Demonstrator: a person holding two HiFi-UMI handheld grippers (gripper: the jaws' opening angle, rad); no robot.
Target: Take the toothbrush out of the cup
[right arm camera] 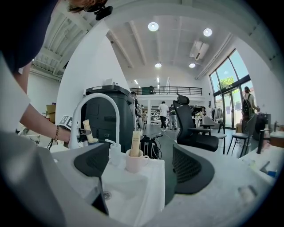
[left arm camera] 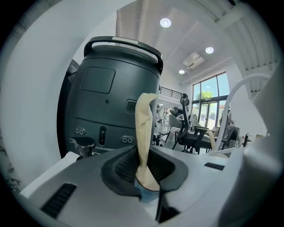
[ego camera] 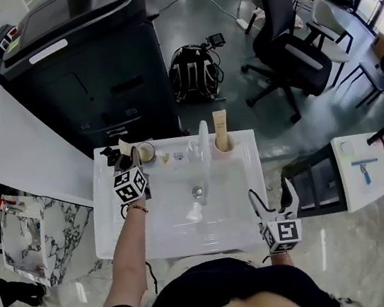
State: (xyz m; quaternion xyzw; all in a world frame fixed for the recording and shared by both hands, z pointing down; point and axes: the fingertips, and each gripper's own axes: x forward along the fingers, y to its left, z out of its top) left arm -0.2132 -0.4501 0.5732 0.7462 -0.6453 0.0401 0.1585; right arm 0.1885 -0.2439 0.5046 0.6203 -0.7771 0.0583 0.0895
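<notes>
A beige toothbrush stands upright between the jaws of my left gripper, which is shut on its lower part. Just under the jaws a bit of the cup shows. In the head view my left gripper is at the back left corner of the white sink, beside the cup. The right gripper view shows the toothbrush held over that cup. My right gripper hovers open over the sink's front right edge, with nothing between its jaws.
A pink mug with a beige tube in it stands at the sink's back right. A white faucet arches over the basin beside a small bottle. Behind the sink are a black machine, a backpack and an office chair.
</notes>
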